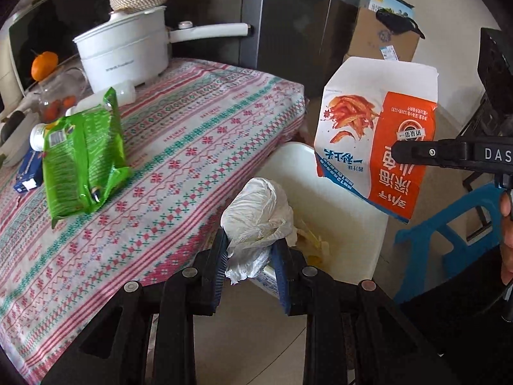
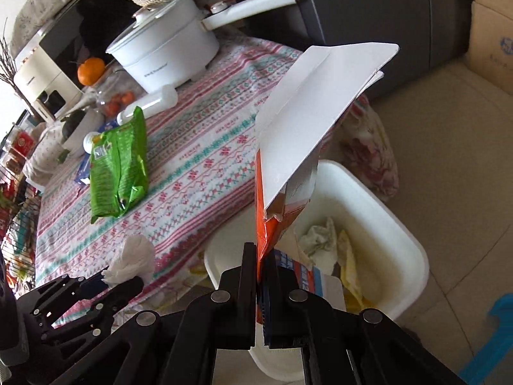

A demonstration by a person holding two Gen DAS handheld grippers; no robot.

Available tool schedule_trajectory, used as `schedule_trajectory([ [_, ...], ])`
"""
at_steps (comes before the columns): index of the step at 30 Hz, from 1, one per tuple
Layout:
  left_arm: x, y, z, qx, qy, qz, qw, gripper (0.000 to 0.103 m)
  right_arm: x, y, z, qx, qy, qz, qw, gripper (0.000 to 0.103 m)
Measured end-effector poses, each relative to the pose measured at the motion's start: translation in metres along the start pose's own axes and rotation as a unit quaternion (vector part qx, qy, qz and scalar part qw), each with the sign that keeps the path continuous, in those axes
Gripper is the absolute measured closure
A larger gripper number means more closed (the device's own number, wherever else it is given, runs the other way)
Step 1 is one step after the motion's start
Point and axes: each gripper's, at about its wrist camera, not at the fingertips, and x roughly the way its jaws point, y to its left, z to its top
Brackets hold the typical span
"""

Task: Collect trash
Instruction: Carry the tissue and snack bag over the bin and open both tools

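Note:
My left gripper (image 1: 250, 243) is shut on a crumpled white tissue wad (image 1: 256, 211), held over the near rim of a white trash bin (image 1: 352, 199) beside the table. My right gripper (image 2: 261, 256) is shut on the orange bottom edge of a flattened orange-and-white snack carton (image 2: 314, 106), which stands up above the bin (image 2: 413, 240). The left wrist view shows that carton (image 1: 378, 141) hanging over the bin with the right gripper (image 1: 397, 150) pinching it. The left gripper (image 2: 105, 276) and tissue (image 2: 133, 256) show at lower left. A green snack bag (image 1: 83, 160) lies on the tablecloth.
The bin holds crumpled paper (image 2: 320, 237) and yellow wrappers. On the patterned table (image 1: 192, 147) stand a white pot (image 1: 128, 51), an orange (image 1: 45, 64), a white bottle and a blue box (image 1: 29, 173). A dark fridge, cardboard boxes (image 1: 381, 38) and a blue stool (image 1: 449, 224) surround the bin.

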Motion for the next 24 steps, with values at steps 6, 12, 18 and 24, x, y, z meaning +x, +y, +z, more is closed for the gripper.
schedule_trajectory([
  [6, 0.035, -0.018, 0.004, 0.017, 0.016, -0.007, 0.9997, 0.074, 0.006, -0.018, -0.005, 0.018, 0.018, -0.016, 1.000, 0.101],
  [12, 0.059, -0.024, 0.005, 0.018, 0.023, -0.010, 0.9995, 0.074, 0.010, -0.036, -0.008, 0.036, 0.033, -0.027, 0.998, 0.101],
  [18, 0.074, -0.028, 0.005, 0.018, 0.026, -0.025, 0.9992, 0.069, 0.010, -0.045, -0.009, 0.042, 0.037, -0.033, 0.998, 0.100],
  [24, 0.075, -0.028, 0.006, 0.017, 0.030, -0.020, 0.9992, 0.050, 0.012, -0.046, -0.010, 0.034, 0.044, -0.046, 0.997, 0.100],
])
